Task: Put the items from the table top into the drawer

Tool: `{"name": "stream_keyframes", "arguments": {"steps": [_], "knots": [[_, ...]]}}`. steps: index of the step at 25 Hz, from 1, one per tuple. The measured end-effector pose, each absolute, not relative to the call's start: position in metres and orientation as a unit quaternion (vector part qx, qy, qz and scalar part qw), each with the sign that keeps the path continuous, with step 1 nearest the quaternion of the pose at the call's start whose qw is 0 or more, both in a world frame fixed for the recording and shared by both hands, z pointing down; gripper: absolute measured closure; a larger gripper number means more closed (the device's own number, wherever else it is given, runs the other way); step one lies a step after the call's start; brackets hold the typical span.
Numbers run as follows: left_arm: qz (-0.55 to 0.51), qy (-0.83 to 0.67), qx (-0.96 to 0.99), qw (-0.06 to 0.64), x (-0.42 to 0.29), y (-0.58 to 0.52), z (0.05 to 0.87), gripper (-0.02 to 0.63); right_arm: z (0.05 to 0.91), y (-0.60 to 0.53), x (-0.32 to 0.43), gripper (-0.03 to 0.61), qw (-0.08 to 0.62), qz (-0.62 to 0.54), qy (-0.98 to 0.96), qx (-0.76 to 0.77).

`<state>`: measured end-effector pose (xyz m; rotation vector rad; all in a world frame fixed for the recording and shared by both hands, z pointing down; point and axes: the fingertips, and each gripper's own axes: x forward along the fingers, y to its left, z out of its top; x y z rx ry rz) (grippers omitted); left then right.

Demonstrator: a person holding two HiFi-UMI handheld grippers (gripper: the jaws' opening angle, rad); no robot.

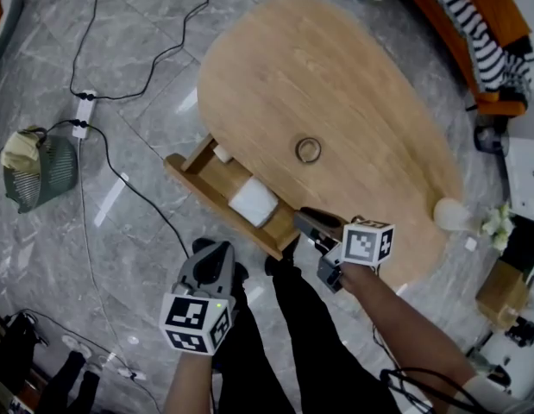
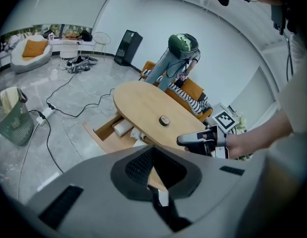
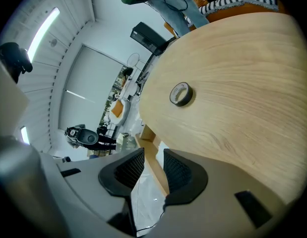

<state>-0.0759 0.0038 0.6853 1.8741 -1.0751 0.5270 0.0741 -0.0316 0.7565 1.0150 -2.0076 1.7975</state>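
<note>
Tape roll (image 1: pixel 308 150) lies flat on the oval wooden bench (image 1: pixel 336 67), roughly at the middle of its top, with bare wood all round it. The right claw (image 1: pixel 304 218) hangs over the bench's near edge, pointing down and toward the roll, which sits well apart from it, further in across the wood. In the right gripper view the roll shows above and slightly right of the jaws, out of line with the gap between them. That claw's jaws stand apart with a clear gap; only floor and the drawer's rim show through it, and nothing is held.

The drawer (image 1: pixel 206 179) is pulled out from under the bench's near-left side. A white folded item (image 1: pixel 253 202) lies inside it and a smaller pale item (image 1: pixel 222 153) sits at its inner end, partly under the bench top. The right claw is just beside the drawer's right end.

The left claw (image 1: pixel 213 248) hangs lower, over the marble floor (image 1: pixel 137 257) in front of the drawer and above the person's dark trouser legs, far from the roll. Its jaw tips meet, with nothing between them.

A green basket (image 1: pixel 42 172) stands on the floor at the left, near a white power strip (image 1: pixel 82 113).
</note>
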Motion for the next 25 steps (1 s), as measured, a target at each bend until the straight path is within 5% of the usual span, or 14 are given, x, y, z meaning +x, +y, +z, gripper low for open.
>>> {"name": "stream_keyframes", "arguments": {"steps": [14,25], "knots": [[0.222,-0.393,0.746,0.49,-0.042,0.003,0.706,0.614,0.77,-0.102,0.101,0.439,0.206,0.534,-0.725,0.384],[0.204,-0.397,0.742,0.5,-0.031,-0.014,0.705,0.614,0.778,-0.141,0.093,0.439,0.327,0.405,-0.794,0.315]]}}
